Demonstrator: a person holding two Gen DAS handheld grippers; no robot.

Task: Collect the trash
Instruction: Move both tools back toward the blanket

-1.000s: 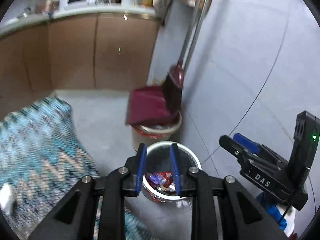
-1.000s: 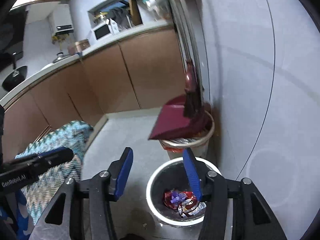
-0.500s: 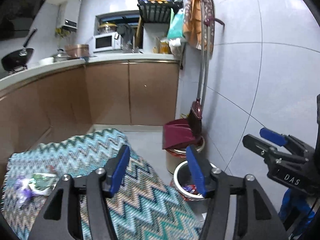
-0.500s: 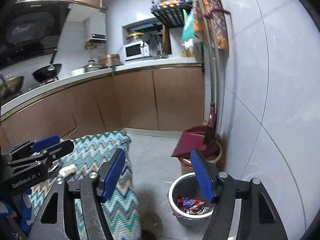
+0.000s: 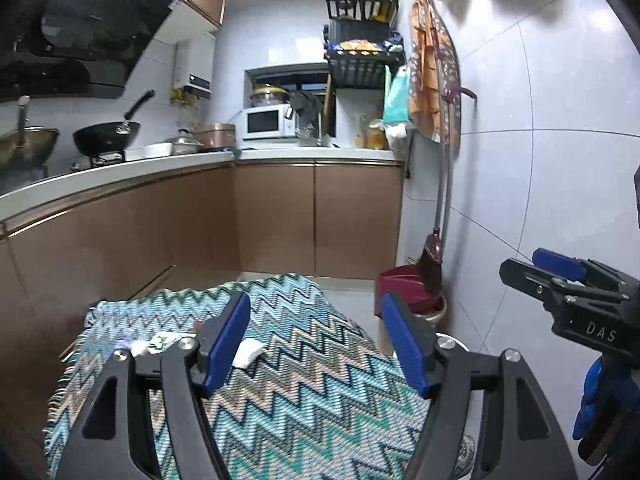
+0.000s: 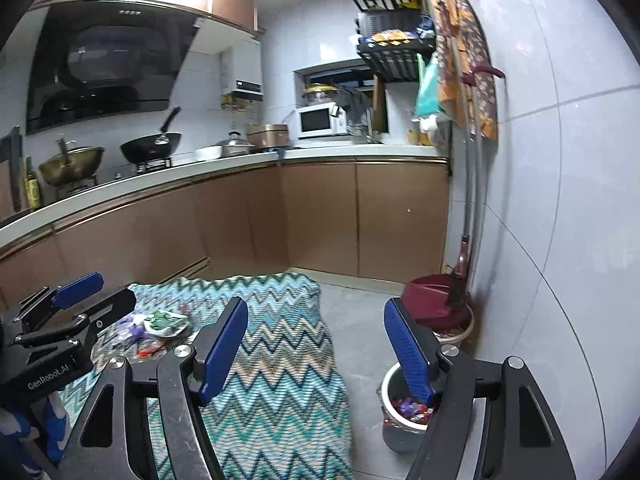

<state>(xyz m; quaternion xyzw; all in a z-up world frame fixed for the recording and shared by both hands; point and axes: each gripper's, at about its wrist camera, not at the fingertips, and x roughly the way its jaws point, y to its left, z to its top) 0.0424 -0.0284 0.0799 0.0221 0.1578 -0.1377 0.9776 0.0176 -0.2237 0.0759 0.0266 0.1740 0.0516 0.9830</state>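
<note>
**Both grippers empty above the cloth; remaining trash lying far-left**

The left gripper (image 5: 316, 340) is holding its blue jaws wide apart with nothing between them. The right gripper (image 6: 316, 344) is likewise standing fully spread and gripping nothing. Both are hovering over the near part of the zigzag-patterned cloth (image 6: 280, 360), pointing toward the kitchen cabinets.

Key relation: the loose trash is lying on the far-left part of the cloth, ahead and to the left of both grippers. The left gripper is judged the nearer one, since the pieces are sitting just beyond its left finger (image 5: 226, 344). A white crumpled piece (image 5: 248, 353) is showing just right of that finger; its long axis is running roughly left to right. A green-and-white wrapper (image 6: 166, 320) is lying farther left, a purple wrapper (image 6: 130, 326) beside it, and a red scrap (image 6: 148, 350) nearer. The count is four visible pieces, though small ones may be hidden behind the left gripper.

Two bins are standing on the floor by the right wall. The grey bin (image 6: 390, 420), near, is already holding coloured wrappers. The beige bin (image 6: 460, 326), farther back, is carrying one maroon dustpan (image 6: 428, 300) and one broom (image 6: 460, 264).

The next reach is judged to run forward and leftward.
</note>
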